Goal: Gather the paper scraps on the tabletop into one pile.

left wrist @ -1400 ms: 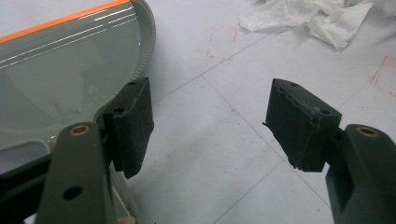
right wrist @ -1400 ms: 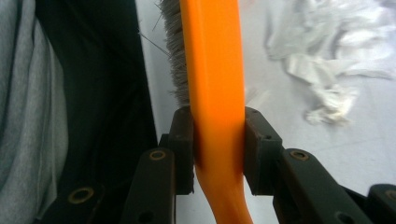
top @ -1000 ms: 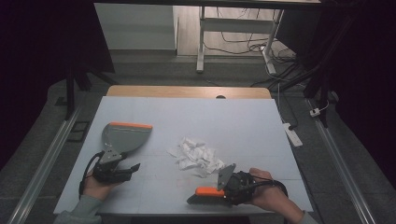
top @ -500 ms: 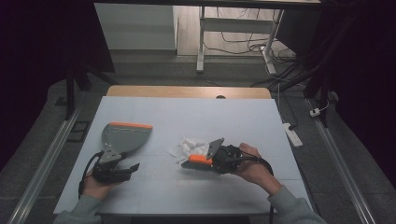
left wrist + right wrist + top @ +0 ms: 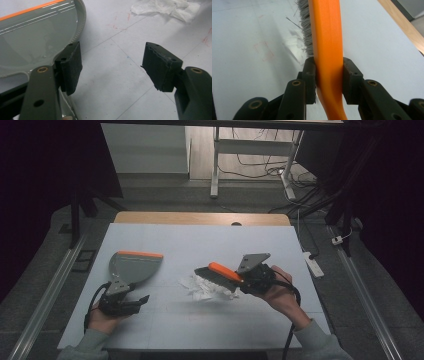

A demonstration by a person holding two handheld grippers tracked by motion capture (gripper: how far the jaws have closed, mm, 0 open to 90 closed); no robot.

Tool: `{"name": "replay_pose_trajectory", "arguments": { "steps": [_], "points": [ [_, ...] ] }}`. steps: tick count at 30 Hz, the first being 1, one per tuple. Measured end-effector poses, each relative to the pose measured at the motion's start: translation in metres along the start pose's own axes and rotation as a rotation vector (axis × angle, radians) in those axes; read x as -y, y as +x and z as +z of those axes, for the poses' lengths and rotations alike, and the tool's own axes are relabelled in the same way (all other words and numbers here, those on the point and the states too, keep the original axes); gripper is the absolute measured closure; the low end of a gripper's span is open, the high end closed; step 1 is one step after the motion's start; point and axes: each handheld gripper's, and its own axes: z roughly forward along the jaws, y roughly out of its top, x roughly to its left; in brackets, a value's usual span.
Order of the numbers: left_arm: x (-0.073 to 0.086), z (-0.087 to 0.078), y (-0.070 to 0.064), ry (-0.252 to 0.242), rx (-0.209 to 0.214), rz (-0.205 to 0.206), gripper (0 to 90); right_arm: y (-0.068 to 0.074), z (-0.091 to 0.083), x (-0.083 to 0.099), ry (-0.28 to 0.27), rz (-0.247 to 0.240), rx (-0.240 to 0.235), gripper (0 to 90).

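Left gripper rests near the table's front edge, jaws apart, beside the grey dustpan. Right gripper clamps the orange brush, bristles on the white paper scraps mid-table.

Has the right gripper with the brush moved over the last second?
Yes. The right gripper, shut on the orange brush, went from the table's near edge forward and leftward; the brush head now lies over the paper scraps.

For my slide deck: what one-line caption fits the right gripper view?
Right gripper with jaws shut on the orange brush handle, grey bristles over the white table.
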Motion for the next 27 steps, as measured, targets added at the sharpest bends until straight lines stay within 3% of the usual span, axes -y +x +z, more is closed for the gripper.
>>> {"name": "replay_pose_trajectory", "arguments": {
  "steps": [6,8,11,14,16,17,19,22,24,26,27],
  "points": [
    [0.0,0.001,0.0,0.007,-0.001,0.004,32.4,-0.015,-0.002,0.019,0.079,0.126,0.048,67.9],
    [0.0,0.001,-0.001,0.008,-0.001,0.005,32.4,-0.017,0.004,0.025,0.133,0.163,0.07,67.9],
    [0.0,0.001,-0.001,0.007,-0.002,0.005,32.3,-0.021,0.018,0.034,0.197,0.181,0.1,67.9],
    [0.0,0.001,-0.001,0.007,-0.001,0.003,32.4,-0.026,0.031,0.044,0.266,0.238,0.156,67.9],
    [0.0,0.002,0.0,0.008,0.0,0.003,32.4,-0.029,0.037,0.048,0.288,0.283,0.166,67.9],
    [0.0,0.002,-0.001,0.01,0.0,0.004,32.3,-0.031,0.039,0.048,0.273,0.309,0.175,67.9],
    [0.0,0.002,-0.001,0.01,0.0,0.005,32.3,-0.033,0.042,0.044,0.262,0.337,0.136,67.9],
    [0.0,0.001,-0.001,0.006,0.0,0.003,32.4,-0.026,0.05,0.034,0.247,0.333,0.094,67.9],
    [0.0,0.001,0.0,0.005,0.0,0.001,32.4,-0.02,0.054,0.026,0.208,0.347,0.061,68.0],
    [0.001,0.001,0.0,0.006,0.0,0.002,32.4,-0.019,0.056,0.019,0.144,0.387,-0.01,67.9],
    [0.001,0.001,0.0,0.006,0.002,0.003,32.4,-0.018,0.055,0.016,0.124,0.383,-0.01,67.9]
  ]
}}
